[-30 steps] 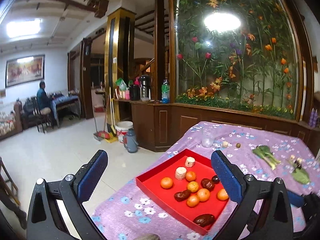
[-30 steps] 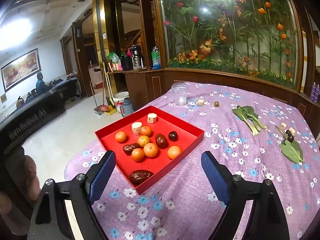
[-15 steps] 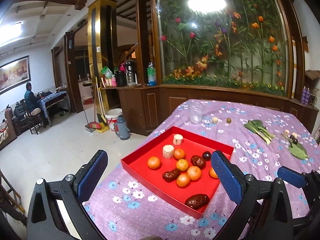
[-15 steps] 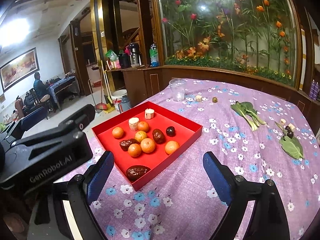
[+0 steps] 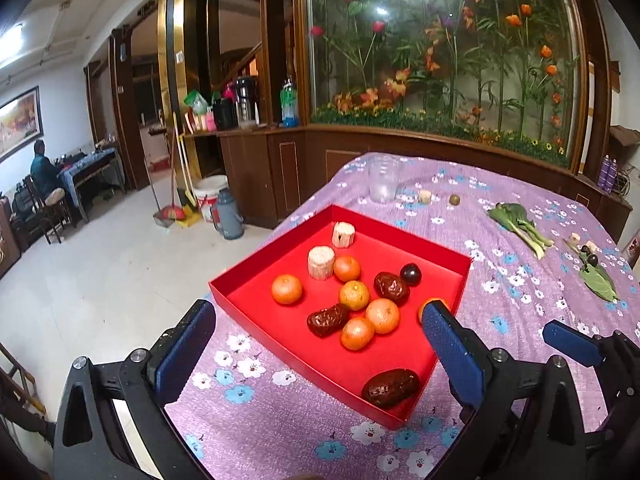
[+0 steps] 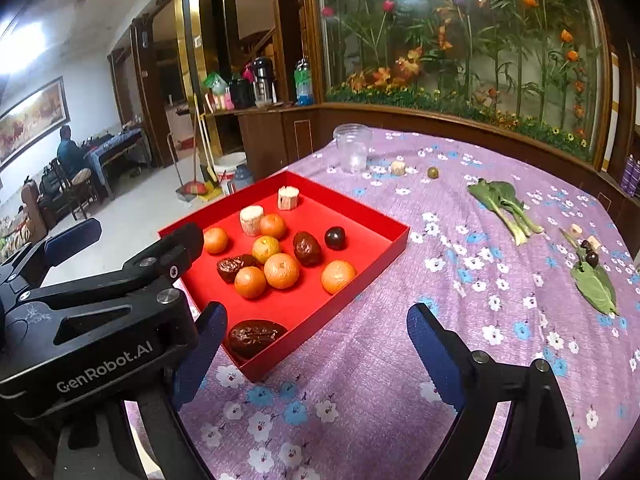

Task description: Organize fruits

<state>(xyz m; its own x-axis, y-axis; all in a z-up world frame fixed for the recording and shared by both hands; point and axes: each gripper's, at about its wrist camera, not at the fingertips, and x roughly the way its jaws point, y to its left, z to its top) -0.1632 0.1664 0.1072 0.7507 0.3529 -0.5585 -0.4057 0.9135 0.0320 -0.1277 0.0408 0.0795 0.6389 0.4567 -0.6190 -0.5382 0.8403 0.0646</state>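
Note:
A red tray (image 5: 440,243) (image 6: 380,222) on the purple flowered tablecloth holds several oranges (image 5: 286,289) (image 6: 338,276), three brown dates (image 5: 390,387) (image 6: 254,336), a dark plum (image 5: 410,273) (image 6: 334,237) and two pale cut chunks (image 5: 321,262) (image 6: 251,220). My left gripper (image 5: 316,350) is open and empty, above the tray's near-left corner. My right gripper (image 6: 314,354) is open and empty, above the cloth at the tray's near-right edge. The left gripper's body (image 6: 100,300) shows at the left of the right wrist view.
On the cloth beyond the tray stand a clear plastic cup (image 5: 383,179) (image 6: 352,148), a small pale chunk (image 6: 398,167) and a small brown fruit (image 6: 432,172). Bok choy (image 6: 504,206), a green leaf (image 6: 594,286) and dark berries (image 6: 590,254) lie right. The table's left edge drops to the floor.
Both grippers have moved forward toward the tray, which now looks larger. The left gripper has come further into the right wrist view. Both stay open.

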